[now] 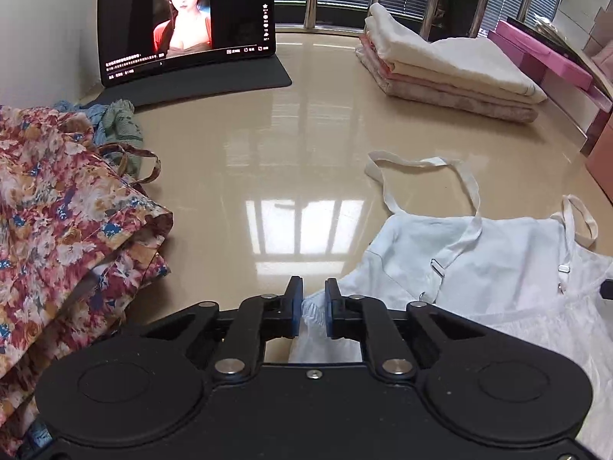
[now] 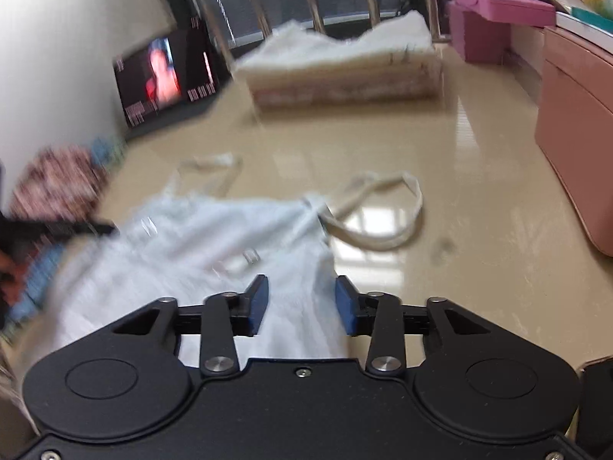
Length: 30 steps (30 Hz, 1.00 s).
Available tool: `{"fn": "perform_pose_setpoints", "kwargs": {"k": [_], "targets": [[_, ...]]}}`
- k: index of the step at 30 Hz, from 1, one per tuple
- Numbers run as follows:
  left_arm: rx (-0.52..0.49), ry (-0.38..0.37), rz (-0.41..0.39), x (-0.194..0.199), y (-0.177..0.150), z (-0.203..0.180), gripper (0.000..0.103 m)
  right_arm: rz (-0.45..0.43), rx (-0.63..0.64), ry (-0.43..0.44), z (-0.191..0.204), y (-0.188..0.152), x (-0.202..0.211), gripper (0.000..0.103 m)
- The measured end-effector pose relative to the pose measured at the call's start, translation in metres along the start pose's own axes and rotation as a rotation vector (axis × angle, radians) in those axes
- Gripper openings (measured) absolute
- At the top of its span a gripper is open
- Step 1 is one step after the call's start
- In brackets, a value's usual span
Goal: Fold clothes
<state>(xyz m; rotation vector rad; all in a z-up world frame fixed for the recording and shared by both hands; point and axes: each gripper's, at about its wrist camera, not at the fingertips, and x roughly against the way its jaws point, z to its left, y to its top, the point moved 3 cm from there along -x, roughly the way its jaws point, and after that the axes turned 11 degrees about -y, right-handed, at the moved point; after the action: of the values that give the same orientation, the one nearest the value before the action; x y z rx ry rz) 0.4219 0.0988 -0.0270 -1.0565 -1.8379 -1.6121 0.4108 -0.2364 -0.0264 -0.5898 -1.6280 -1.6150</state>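
A pale white-blue camisole dress [image 1: 479, 268] lies spread on the glossy beige table [image 1: 268, 134], its cream straps [image 1: 421, 165] pointing away from me. My left gripper [image 1: 313, 287] sits at the garment's left edge, its blue pads close together with a bunch of the white fabric pinched between them. In the blurred right wrist view, the same camisole dress [image 2: 191, 245] runs under my right gripper [image 2: 300, 287]. Its jaws stand apart over the right side of the fabric, and the pads do not press on it.
A heap of floral and blue clothes [image 1: 57, 211] lies at the left. A stack of folded garments [image 1: 440, 73] sits at the far side, near a propped tablet [image 1: 187, 23] playing video. Pink boxes [image 1: 544, 57] and a pink cabinet [image 2: 574, 134] border the right.
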Motion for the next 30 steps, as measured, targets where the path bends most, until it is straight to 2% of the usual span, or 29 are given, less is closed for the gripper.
{"fn": "perform_pose_setpoints", "kwargs": {"k": [2,5,9,12,19,22,23,24,25,26,27,29,30], "targets": [[-0.009,0.017,-0.009,0.000,-0.001,-0.003,0.008,0.003,0.031,-0.020,0.004,-0.002,-0.006,0.001],[-0.045,0.021,-0.026,-0.004,0.000,-0.008,0.007,-0.026,0.089,-0.088,0.007,0.004,-0.011,0.001],[-0.022,0.010,-0.051,-0.010,0.007,-0.005,0.007,-0.029,0.118,-0.128,0.005,0.020,-0.023,0.001],[0.007,0.021,-0.068,-0.016,0.014,-0.001,0.007,-0.035,0.118,-0.126,0.002,0.031,-0.034,0.001],[0.107,0.014,-0.122,-0.023,0.020,0.006,0.008,-0.063,-0.009,-0.068,-0.028,0.046,-0.051,0.000],[0.136,0.020,-0.136,-0.023,0.021,0.007,0.008,-0.077,-0.015,-0.044,-0.032,0.047,-0.053,0.000],[0.148,0.025,-0.146,-0.021,0.021,0.008,0.009,-0.078,-0.024,-0.037,-0.032,0.047,-0.053,0.006],[0.161,0.036,-0.166,-0.017,0.020,0.010,0.016,-0.081,-0.040,-0.040,-0.034,0.047,-0.052,0.026],[0.173,0.050,-0.191,-0.011,0.020,0.012,0.023,-0.086,-0.059,-0.068,-0.036,0.046,-0.048,0.041],[0.183,0.067,-0.227,-0.002,0.018,0.014,0.044,-0.099,-0.075,-0.103,-0.039,0.046,-0.042,0.062],[0.187,0.078,-0.270,0.010,0.015,0.017,0.068,-0.125,-0.083,-0.117,-0.040,0.046,-0.033,0.064],[0.174,0.079,-0.358,0.035,0.006,0.020,0.084,-0.185,-0.086,-0.103,-0.042,0.042,-0.006,0.065],[0.163,0.077,-0.391,0.047,0.002,0.021,0.086,-0.210,-0.085,-0.101,-0.042,0.039,0.008,0.068]]}}
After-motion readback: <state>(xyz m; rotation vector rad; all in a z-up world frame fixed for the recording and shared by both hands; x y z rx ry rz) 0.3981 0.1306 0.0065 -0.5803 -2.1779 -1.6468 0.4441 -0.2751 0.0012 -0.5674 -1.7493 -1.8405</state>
